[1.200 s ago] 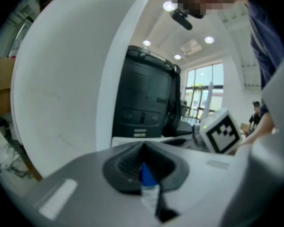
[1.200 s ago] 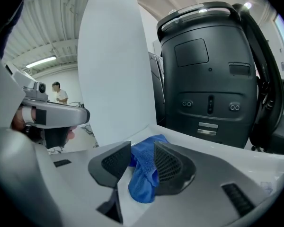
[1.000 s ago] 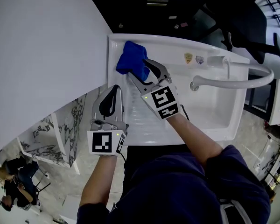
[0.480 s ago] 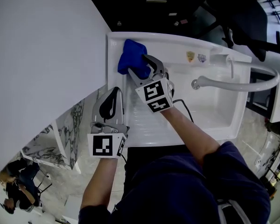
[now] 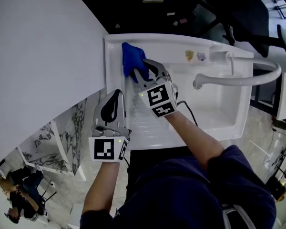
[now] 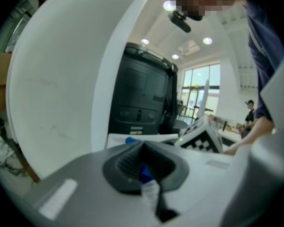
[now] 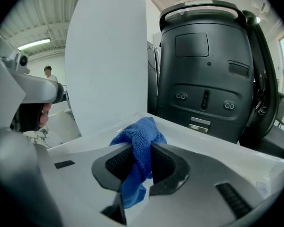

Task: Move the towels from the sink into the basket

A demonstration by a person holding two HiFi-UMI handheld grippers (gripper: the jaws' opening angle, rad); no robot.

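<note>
- One towel (image 5: 132,61), blue, bunched at 11 o'clock in sink (image 5: 219,123), tucked into that corner against the rim.
- Right gripper (image 5: 140,70): reaches toward 11 o'clock over the basin. Jaws closing, both pads already pressing a fold of towel. In right gripper view, cloth bulges above the pads and hangs below them.
- Left gripper (image 5: 115,93): sits at sink's 8 o'clock edge, pointing to 12 o'clock, just beside right gripper's marker cube. Fingers clenched together, gripping nothing. In left gripper view, only a sliver of blue shows past the pads.
- Faucet (image 5: 238,79): arcs over the basin at 3 o'clock, well apart from towel.
- Two stickers (image 5: 194,56) on the back rim at 1 o'clock.
- White wall (image 5: 43,56) at 9 o'clock, beside sink's left edge.
- Dark machine (image 7: 208,70) with a handle, behind sink at 12 o'clock.
</note>
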